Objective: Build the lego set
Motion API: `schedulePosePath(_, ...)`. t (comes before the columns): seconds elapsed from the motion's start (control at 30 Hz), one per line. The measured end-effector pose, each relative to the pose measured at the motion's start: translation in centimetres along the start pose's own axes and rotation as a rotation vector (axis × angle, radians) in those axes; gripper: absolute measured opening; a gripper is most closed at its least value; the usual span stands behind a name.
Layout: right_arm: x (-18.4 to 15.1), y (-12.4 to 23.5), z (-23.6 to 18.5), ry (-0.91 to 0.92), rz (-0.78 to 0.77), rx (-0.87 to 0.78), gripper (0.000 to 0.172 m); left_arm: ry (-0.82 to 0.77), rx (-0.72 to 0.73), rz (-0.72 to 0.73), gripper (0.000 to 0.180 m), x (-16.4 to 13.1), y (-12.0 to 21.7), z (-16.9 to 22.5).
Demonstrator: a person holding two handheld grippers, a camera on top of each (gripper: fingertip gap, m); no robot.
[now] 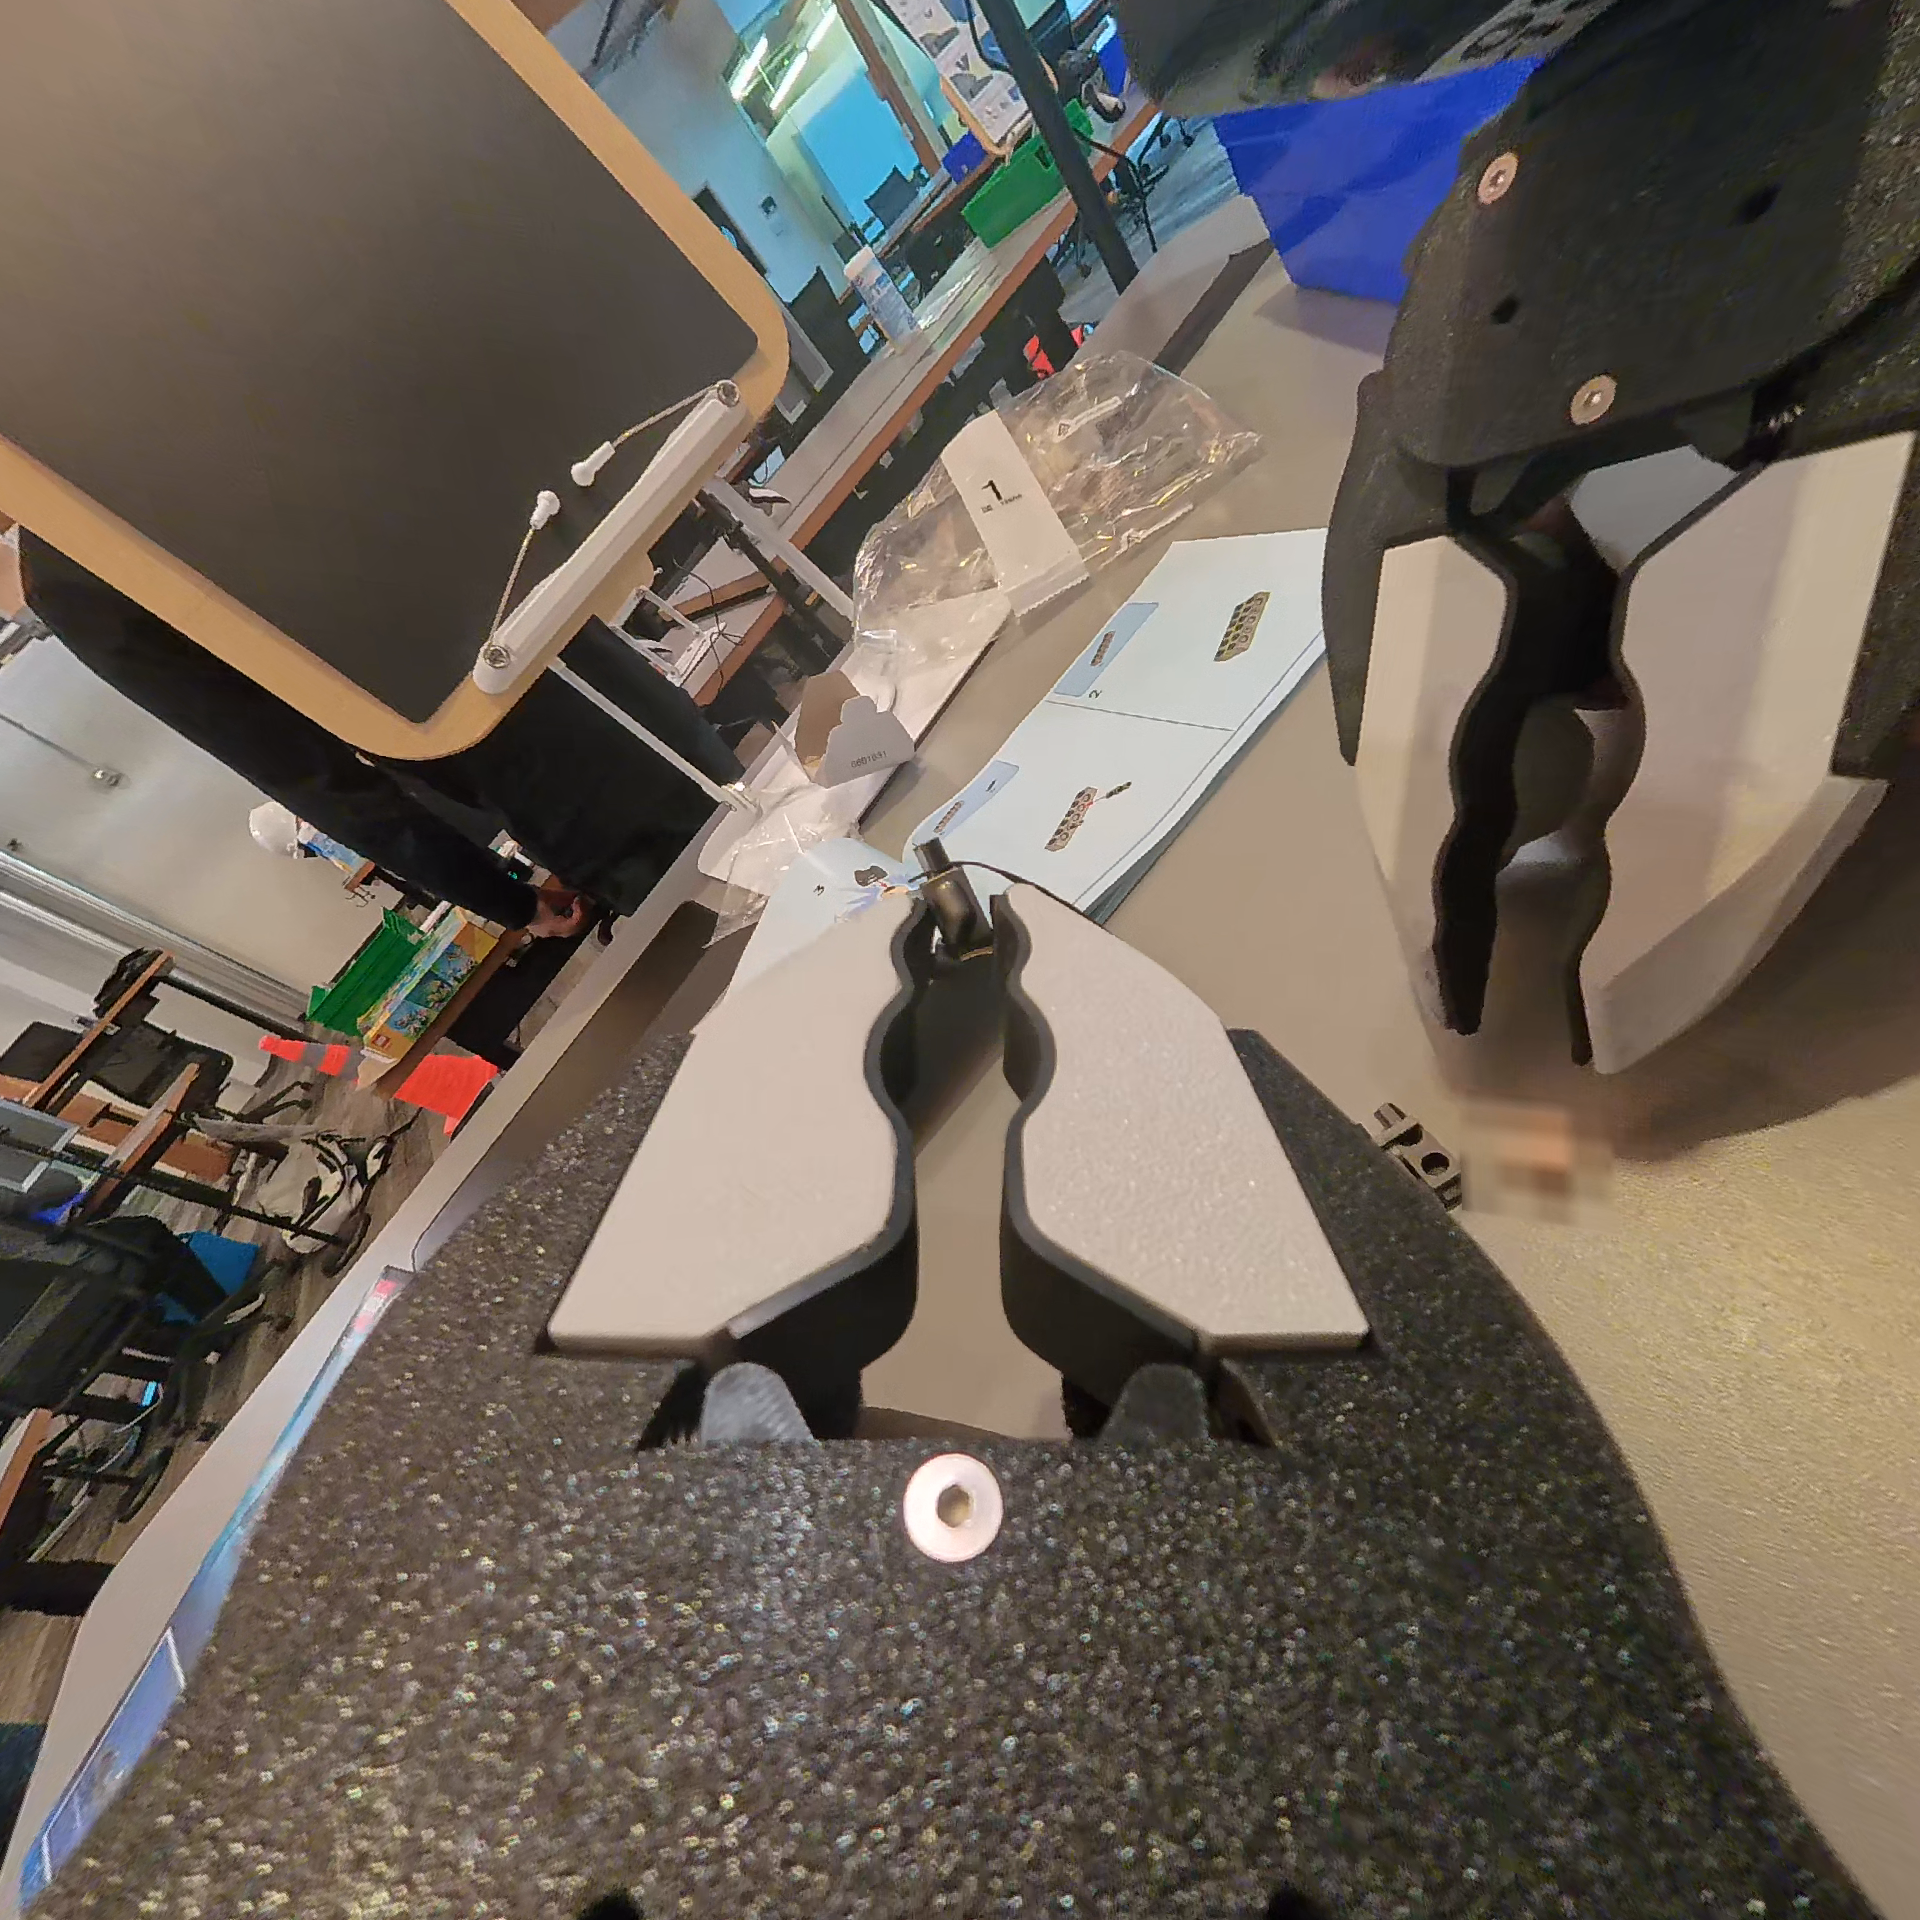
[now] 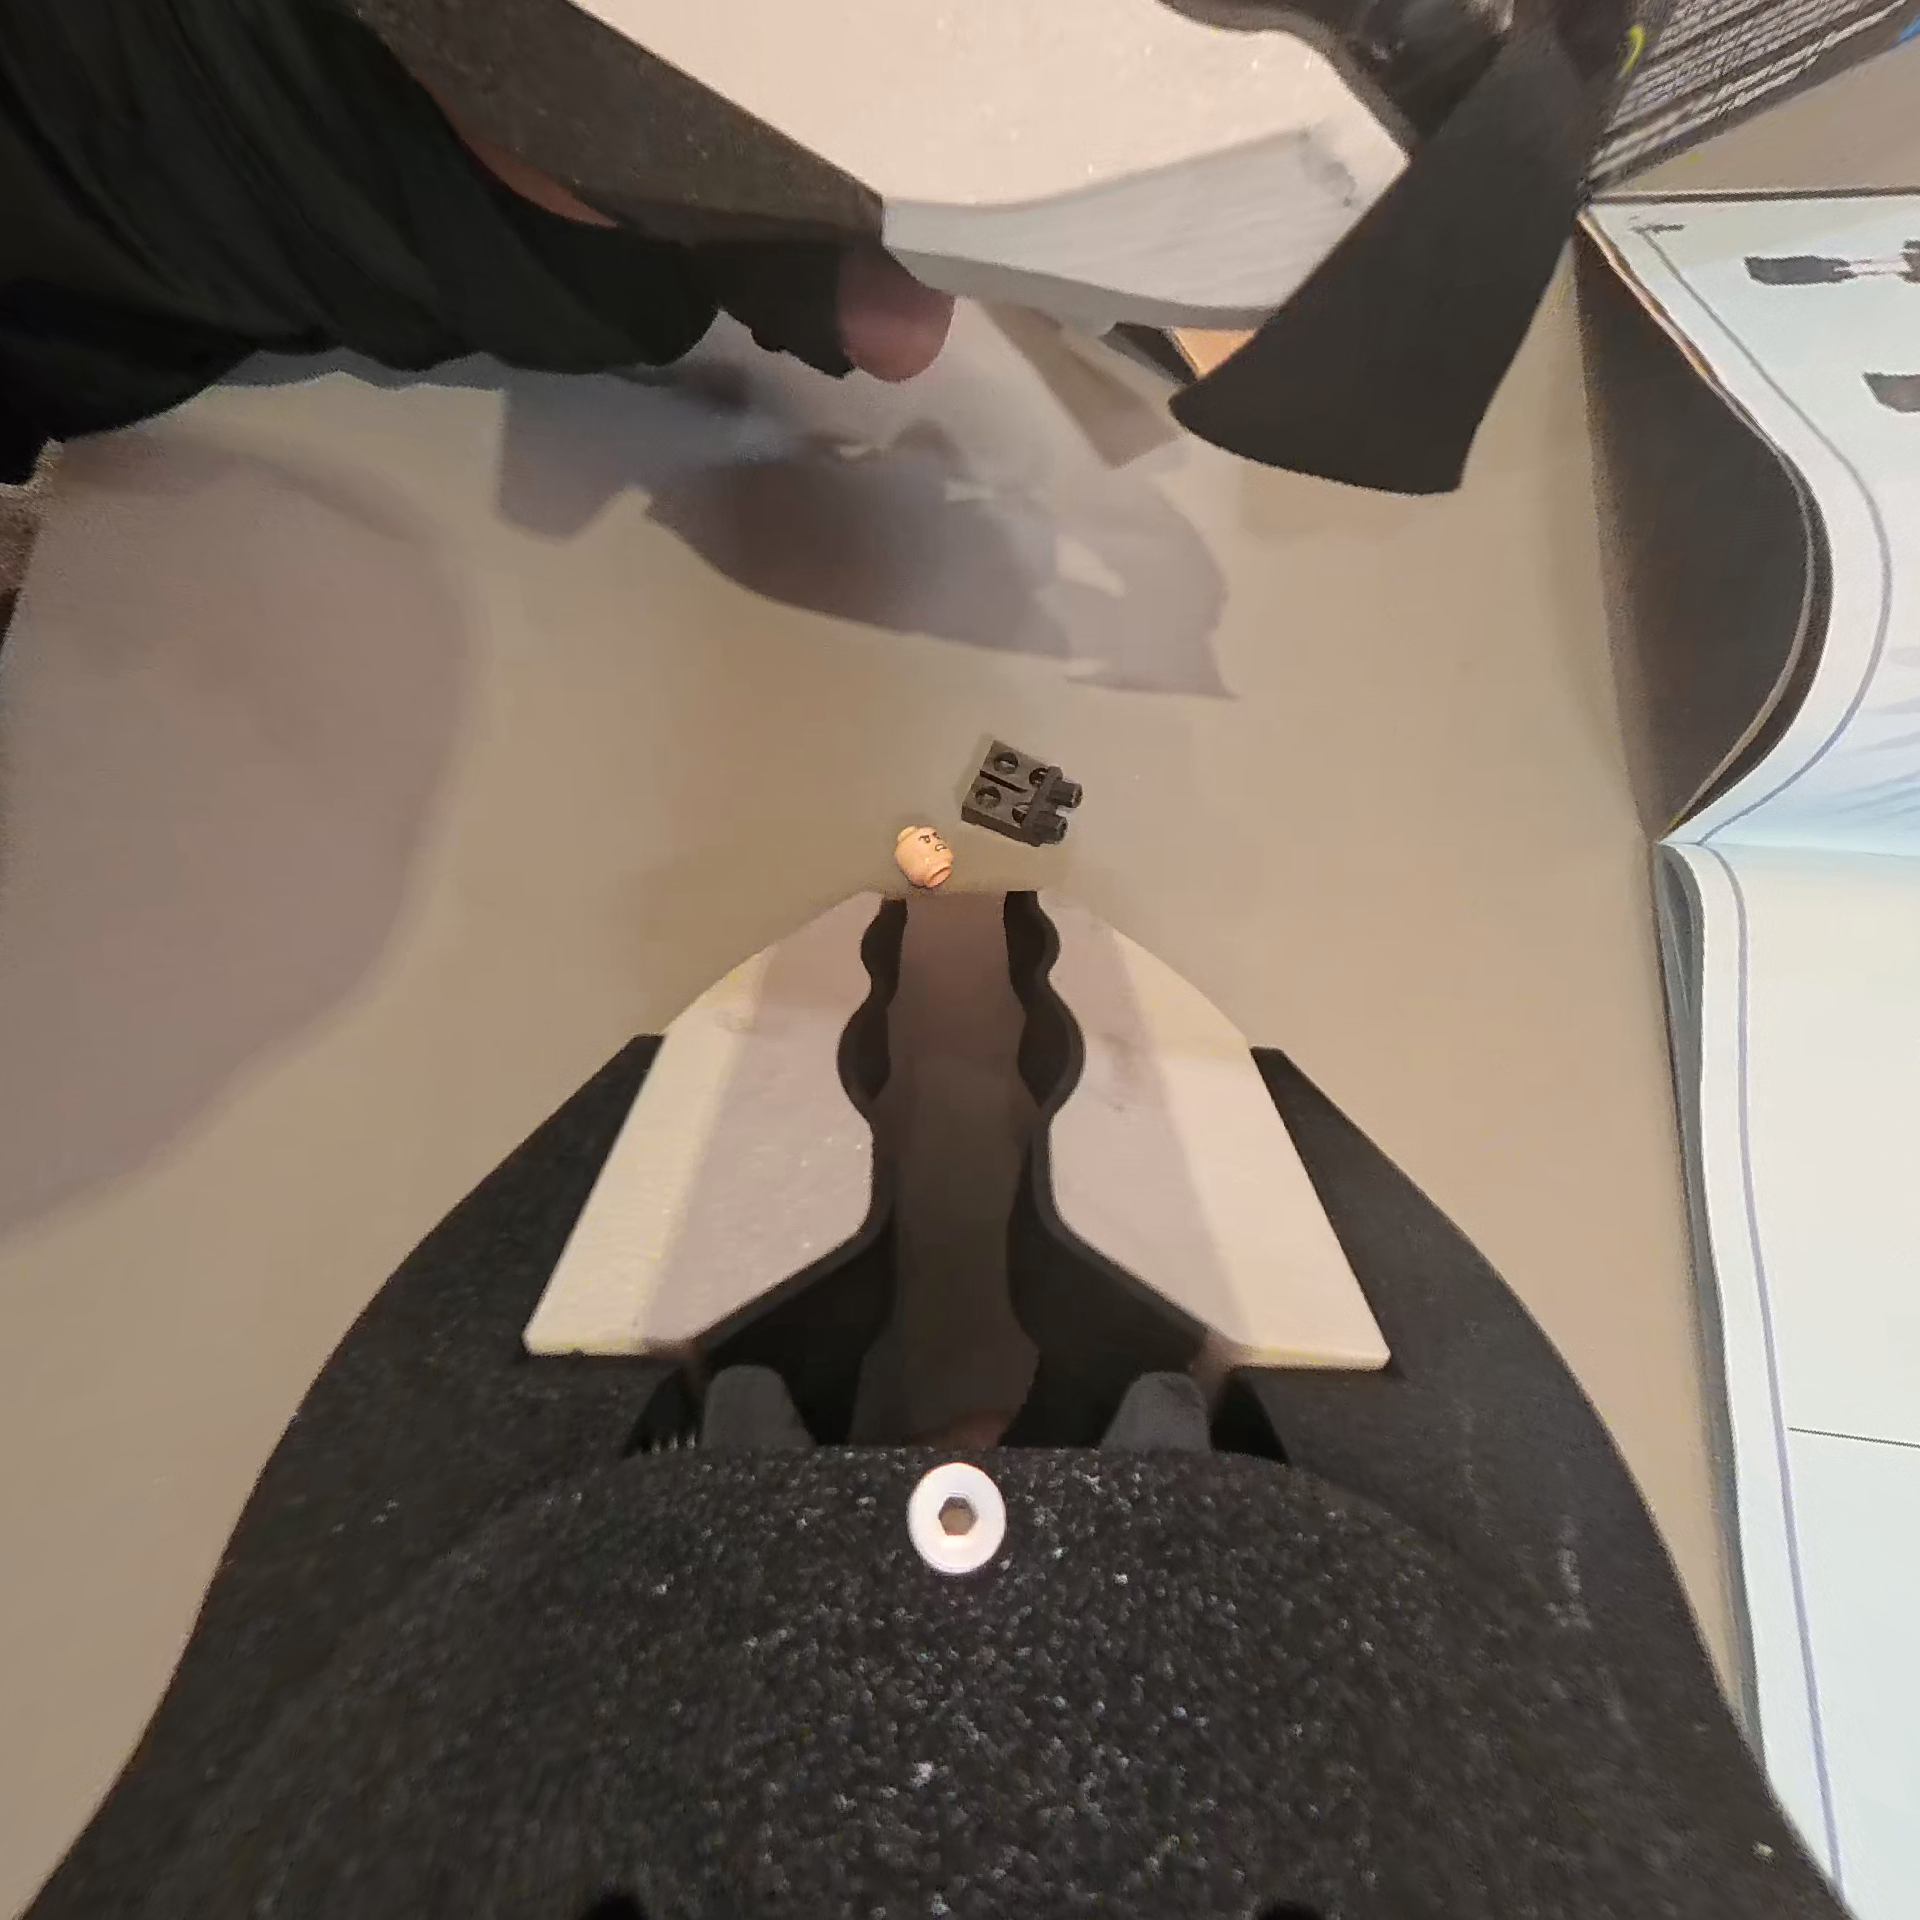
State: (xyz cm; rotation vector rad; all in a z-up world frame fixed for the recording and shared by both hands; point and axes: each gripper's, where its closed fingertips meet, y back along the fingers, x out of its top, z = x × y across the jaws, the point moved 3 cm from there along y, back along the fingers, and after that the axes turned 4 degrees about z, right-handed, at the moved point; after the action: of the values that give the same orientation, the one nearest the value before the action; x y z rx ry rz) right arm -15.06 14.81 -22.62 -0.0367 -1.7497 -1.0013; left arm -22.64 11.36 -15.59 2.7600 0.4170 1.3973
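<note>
A small black toy piece sits pinched at the tips of the left gripper above the grey table, while the right gripper, jaws parted and empty, hovers just short of a toy head and black brick.

An open pale-blue instruction booklet lies at the frame's centre right. Crumpled clear plastic bags sit above it, a blue bin upper right.
</note>
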Motion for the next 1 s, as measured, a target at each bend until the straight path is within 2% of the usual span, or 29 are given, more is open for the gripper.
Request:
schedulePosePath(0.3,-0.6,-1.0,-0.9,0.147,-0.086,-0.057,0.024,-0.011,0.015,0.007,0.011,0.6,0.3,-0.3)
schedulePosePath(0.47,0.0,-1.0,-0.5,0.113,-0.049,-0.056,0.026,-0.018,0.020,0.014,0.011,0.9,0.5,-0.4)
schedulePosePath(0.6,0.3,-1.2,-0.5,0.106,-0.050,-0.042,0.025,-0.022,0.020,0.014,0.011,1.0,0.5,-0.3)
schedulePosePath(1.0,-0.2,-1.3,-2.6,0.261,-0.065,0.055,0.024,-0.027,0.025,0.008,0.011,0.9,0.6,-0.4)
